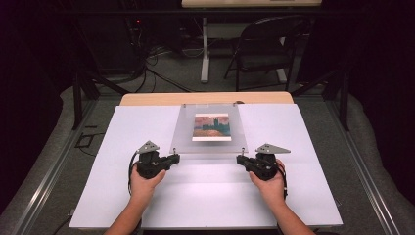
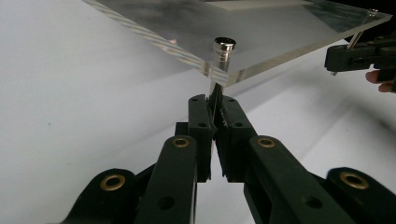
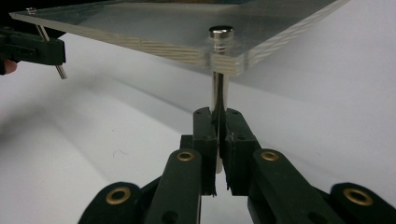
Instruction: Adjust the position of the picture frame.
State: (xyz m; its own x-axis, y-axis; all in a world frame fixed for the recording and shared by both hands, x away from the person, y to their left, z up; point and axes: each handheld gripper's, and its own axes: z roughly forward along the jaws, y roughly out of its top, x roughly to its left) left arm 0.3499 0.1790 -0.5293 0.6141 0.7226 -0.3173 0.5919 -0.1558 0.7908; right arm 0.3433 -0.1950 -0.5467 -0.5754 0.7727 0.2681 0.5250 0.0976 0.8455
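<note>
In the high view, a clear acrylic frame [image 1: 209, 129] is lying on the white counter [image 1: 205, 200] toward its far middle, with a small painted picture [image 1: 212, 127] sandwiched inside it. The person's left hand [image 1: 142, 185] is holding the left tool [image 1: 176, 157] at the frame's near left corner, and the right hand [image 1: 268, 185] is holding the right tool [image 1: 239, 158] at the near right corner. Both tools are pointing inward toward each other along the frame's near edge. A dark folding chair [image 1: 266, 46] is standing on the floor beyond the counter's far edge.

In the left gripper view, the left tool [image 2: 214, 103] is clenching a thin metal pin [image 2: 214, 91] that is hanging down from the frame's corner [image 2: 224, 70]; the pin's round metal cap [image 2: 224, 45] is sitting on top of the acrylic. This corner is standing clear above the counter's surface. Farther off at the right, the other tool [image 2: 332, 60] is gripping the pin at the neighbouring corner.

In the right gripper view, the right tool [image 3: 217, 114] is grasping its own metal post [image 3: 218, 91] just under the acrylic frame [image 3: 187, 28], with the jaws pressed together on it. The post's cap [image 3: 221, 32] is showing above the plate. At the far left, the left tool [image 3: 60, 52] is holding the other corner's pin [image 3: 60, 71].
</note>
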